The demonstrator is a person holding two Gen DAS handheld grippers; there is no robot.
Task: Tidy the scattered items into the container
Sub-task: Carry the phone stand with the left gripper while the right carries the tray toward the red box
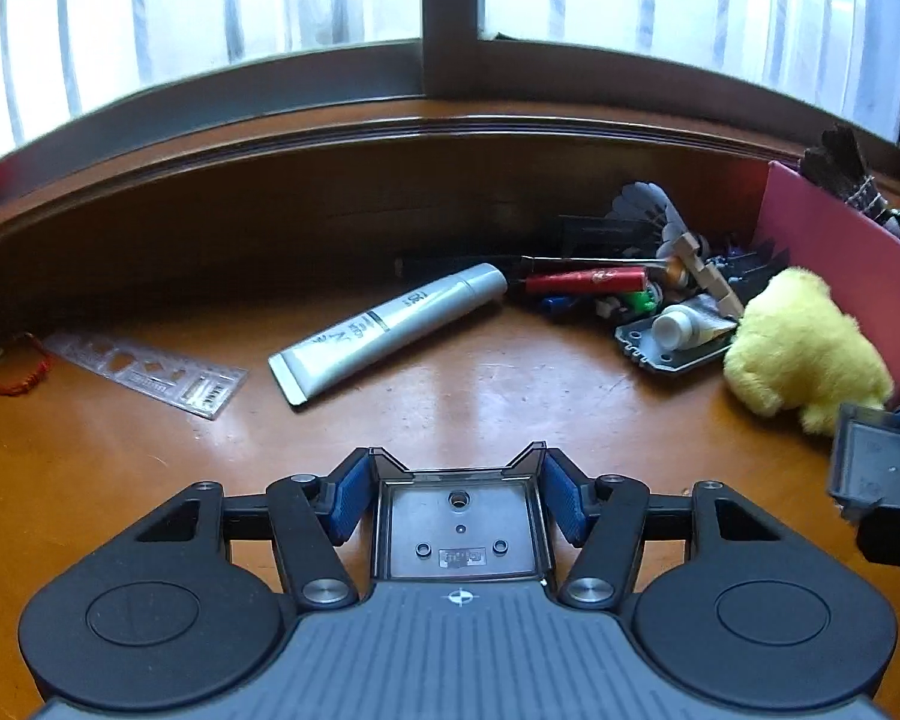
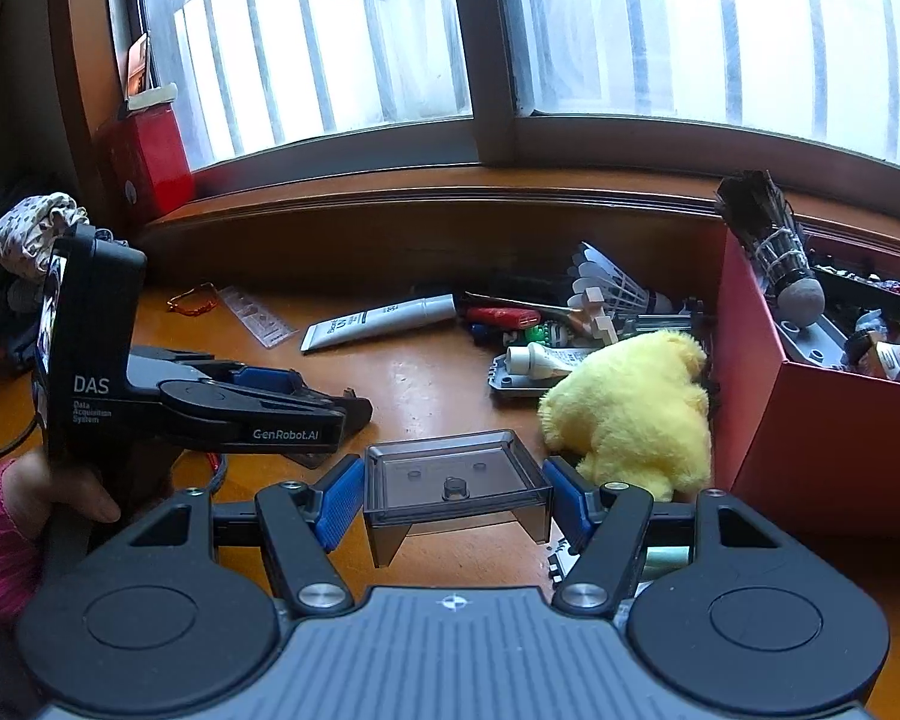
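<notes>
The red box (image 2: 810, 432) stands at the right end of the wooden desk (image 2: 438, 378) and is already partly full; a dark shuttlecock (image 2: 774, 240) sticks out of it. Most of the loose items lie in a heap just beside its left wall.

The right gripper (image 2: 457, 480) hovers low, near the yellow plush toy (image 2: 630, 408), which leans against the box. Its blue pads (image 2: 342, 504) lie against both sides of a clear grey plastic piece. The left gripper (image 1: 457, 504) shows the same. I cannot tell whether this piece is a held item or a part of the tool, so I cannot say how far the fingers are open.

In my judgement the plush toy is the next thing to take. It is soft and fluffy and will squash, so a deep grip on the middle of its body is better than a pinch on the fur. It then needs a lift clear over the box wall.

The other items differ much:
- the silver tube (image 1: 384, 324) is smooth and long, flat at its crimped end, so a grip across the middle seems safest
- the transparent ruler (image 1: 150, 372) lies flat and thin on the glossy wood, and may need a slide to the edge
- the red string bracelet (image 1: 12, 369), far left, is limp

The white shuttlecock (image 2: 612, 285) has fragile feathers.
</notes>
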